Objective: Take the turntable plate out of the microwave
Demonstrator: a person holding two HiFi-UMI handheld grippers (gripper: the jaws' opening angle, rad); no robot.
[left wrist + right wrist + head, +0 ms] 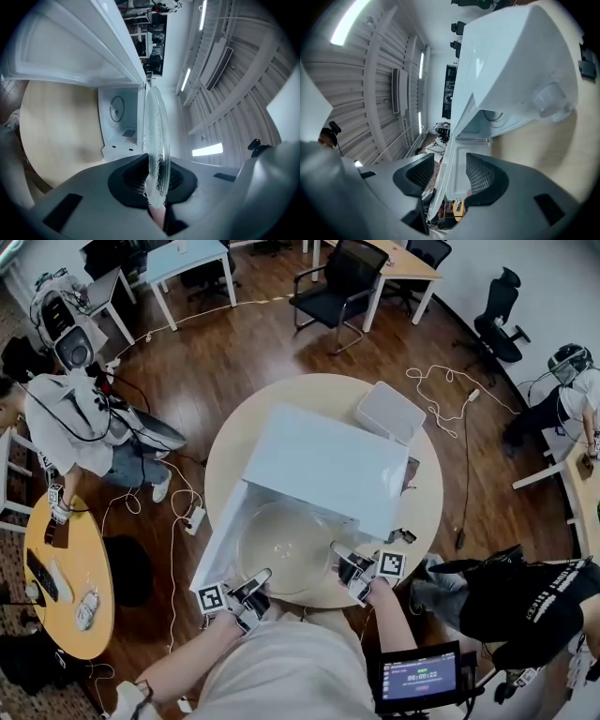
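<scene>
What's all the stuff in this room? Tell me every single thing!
microwave: one, white, door open, on round table
round table: one, beige, centre
turntable plate: one, clear glass, at microwave's opening
box: one, white, on table behind microwave
office chairs: three, black, far side
yellow table: one, left
cables: several, white, on wooden floor
screen: one, black, bottom right
other people: three, at the edges
left gripper: one, shut on plate's rim
right gripper: one, jaws apart around plate's opposite rim

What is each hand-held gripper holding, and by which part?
Left hand-held gripper: the turntable plate, by its rim. Right hand-held gripper: open, holding nothing.
</scene>
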